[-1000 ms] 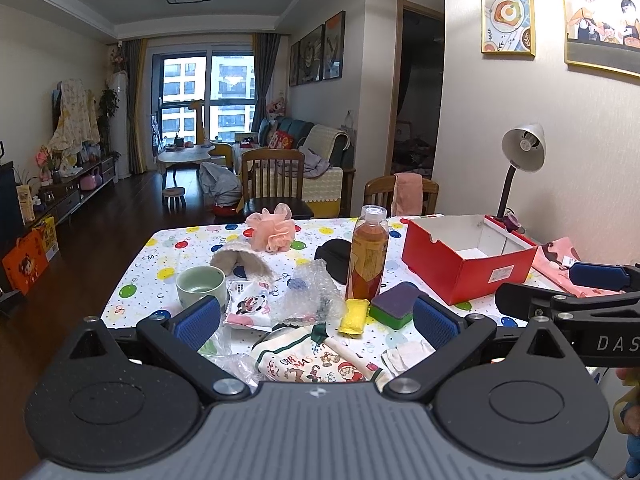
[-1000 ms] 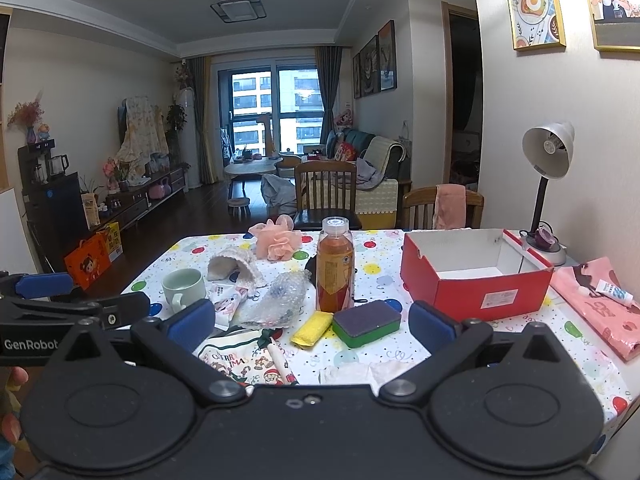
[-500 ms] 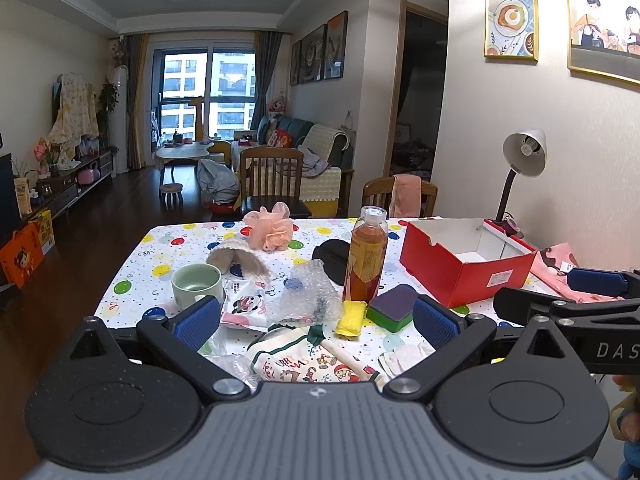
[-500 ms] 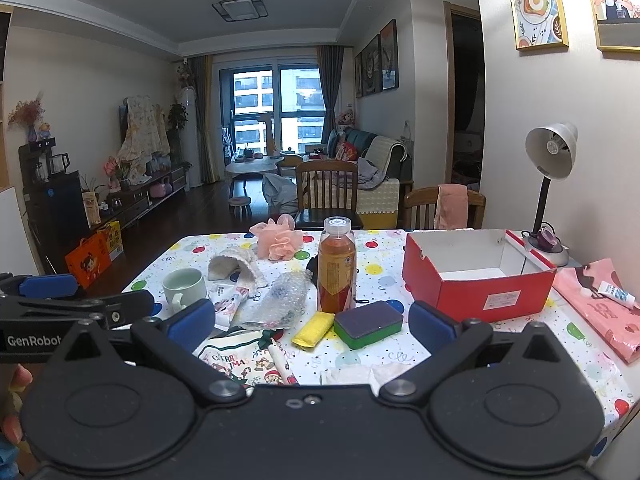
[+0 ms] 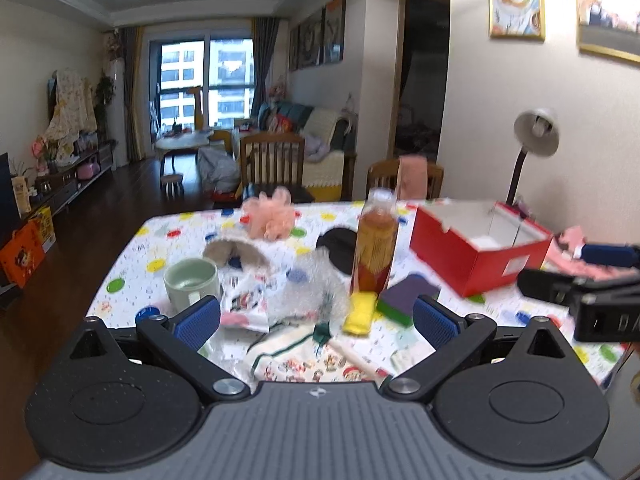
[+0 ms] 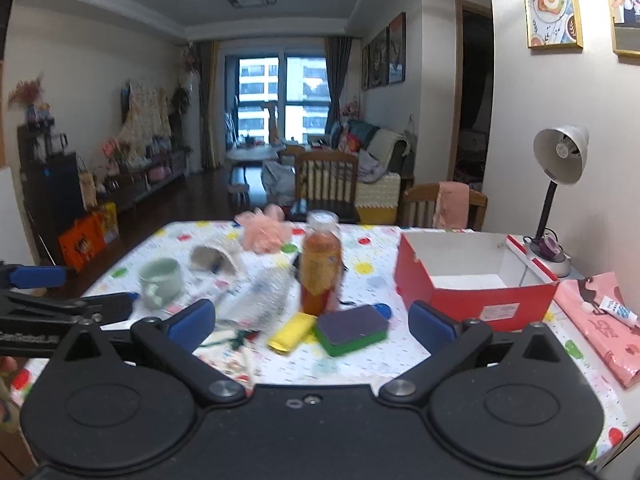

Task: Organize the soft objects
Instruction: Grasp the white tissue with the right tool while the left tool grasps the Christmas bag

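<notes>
Trouble, as I judge it, starts with the bottle (image 6: 321, 264): it stands upright in the middle of the clutter, touching or just behind the yellow sponge (image 6: 292, 332) and the purple-and-green sponge (image 6: 352, 329), so a careless reach past it to the soft things could tip it onto the tablecloth (image 6: 376, 364). The mug (image 6: 159, 280) at the left is a second hard thing to knock, and the crinkly bubble wrap (image 6: 260, 298) may slide or drag its neighbours if I pinch only an edge. Both views are smeared with motion blur, so my aim is less sure than I would like.

Both my tongs hang above the near edge of the table with nothing between the fingers: my left gripper (image 5: 316, 320) is spread wide over the printed cloth (image 5: 308, 356), and my right gripper (image 6: 312, 322) is spread wide just short of the two sponges.

Counting what I see: one red box (image 6: 472, 280), open-topped and empty as far as I can tell, at the right, which I take to be the home for the soft things; two sponges; one pink bath pouf (image 6: 264, 230) at the far side; one bubble wrap; one printed cloth; one beige slipper-like thing (image 6: 216, 256); one bottle; one mug; one desk lamp (image 6: 560, 172); one pink packet (image 6: 600, 320) with a small tube on it.
</notes>
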{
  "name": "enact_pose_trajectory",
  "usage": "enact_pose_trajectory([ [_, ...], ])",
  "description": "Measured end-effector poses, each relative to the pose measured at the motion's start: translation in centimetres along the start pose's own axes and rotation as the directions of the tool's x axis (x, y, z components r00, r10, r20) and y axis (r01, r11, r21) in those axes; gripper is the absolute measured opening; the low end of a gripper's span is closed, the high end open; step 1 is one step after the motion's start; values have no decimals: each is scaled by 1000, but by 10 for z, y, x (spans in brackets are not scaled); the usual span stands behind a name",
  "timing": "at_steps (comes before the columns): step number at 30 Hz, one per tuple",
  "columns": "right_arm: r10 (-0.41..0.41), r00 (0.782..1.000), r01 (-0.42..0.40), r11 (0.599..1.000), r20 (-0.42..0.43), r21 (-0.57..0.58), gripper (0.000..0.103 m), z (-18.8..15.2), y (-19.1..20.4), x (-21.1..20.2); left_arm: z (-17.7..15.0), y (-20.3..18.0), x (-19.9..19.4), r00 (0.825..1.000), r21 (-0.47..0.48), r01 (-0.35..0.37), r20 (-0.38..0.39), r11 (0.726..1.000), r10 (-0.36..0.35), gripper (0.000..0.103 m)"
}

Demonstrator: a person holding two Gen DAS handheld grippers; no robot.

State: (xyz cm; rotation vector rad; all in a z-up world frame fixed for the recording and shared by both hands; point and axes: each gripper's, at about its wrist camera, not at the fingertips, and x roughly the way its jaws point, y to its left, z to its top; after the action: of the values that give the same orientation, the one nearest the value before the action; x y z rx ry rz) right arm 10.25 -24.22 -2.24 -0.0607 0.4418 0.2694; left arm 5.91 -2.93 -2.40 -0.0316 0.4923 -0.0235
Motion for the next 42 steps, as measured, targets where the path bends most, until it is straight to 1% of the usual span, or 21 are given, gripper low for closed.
enact_pose_trajectory([
  [4,-18,997,18,1000,-80,-4,99,-13,-23,35,-10,-7,33,998,43,5,-65,999,-2,103],
  [6,-3,991,4,1000,-137,5,98,-21,-36,55,-16,-9,48,994,37,21,-105,999,-16,103],
  [7,-2,988,2,1000,-155,4,97,-25,-40,61,-19,-10,57,990,25,23,-137,999,-20,103],
  [9,-4,982,1,1000,-190,-11,97,-33,-49,78,-23,-8,72,979,-8,20,-201,1000,-21,103],
  [11,2,974,-7,1000,-228,-23,94,-41,-56,92,-29,-7,86,966,-32,18,-257,999,-26,103],
  [14,10,960,-23,999,-281,-44,92,-52,-63,110,-36,-4,102,948,-67,5,-317,998,-26,103],
  [17,32,943,-45,998,-332,-34,91,-59,-74,127,-42,-3,118,927,-111,-3,-373,994,-39,103],
  [20,42,926,-58,998,-374,-32,89,-68,-82,146,-47,-4,134,909,-126,-30,-415,992,-25,103],
  [23,48,906,-72,997,-420,-40,88,-76,-87,163,-52,-5,152,887,-107,-83,-461,991,25,102],
  [25,55,894,-79,996,-444,-36,88,-79,-92,173,-55,-4,161,873,-123,-98,-487,988,26,102],
  [30,66,868,-90,996,-492,-25,86,-91,-94,193,-62,-5,181,846,-152,-119,-533,981,20,102],
  [32,73,864,-102,994,-498,-31,86,-94,-91,197,-64,-5,185,838,-156,-127,-545,980,22,98],
  [34,68,861,-110,993,-503,-53,83,-96,-86,199,-65,-6,189,832,-147,-127,-555,981,25,85],
  [36,72,860,-122,990,-505,-67,79,-97,-81,200,-67,-7,194,821,-133,-130,-569,983,32,81],
  [38,70,859,-125,989,-507,-74,75,-98,-78,201,-69,-7,196,820,-140,-127,-571,982,25,73],
  [39,66,861,-123,989,-505,-80,74,-99,-77,200,-69,-7,197,820,-147,-121,-572,982,15,67],
  [40,62,863,-121,989,-502,-86,71,-98,-76,199,-69,-7,197,819,-153,-116,-574,982,7,65],
  [41,60,864,-121,988,-500,-92,66,-97,-75,198,-68,-8,197,821,-154,-113,-571,982,5,62],
  [42,56,866,-121,988,-497,-99,63,-97,-74,198,-67,-9,196,824,-150,-114,-567,982,9,54],
])
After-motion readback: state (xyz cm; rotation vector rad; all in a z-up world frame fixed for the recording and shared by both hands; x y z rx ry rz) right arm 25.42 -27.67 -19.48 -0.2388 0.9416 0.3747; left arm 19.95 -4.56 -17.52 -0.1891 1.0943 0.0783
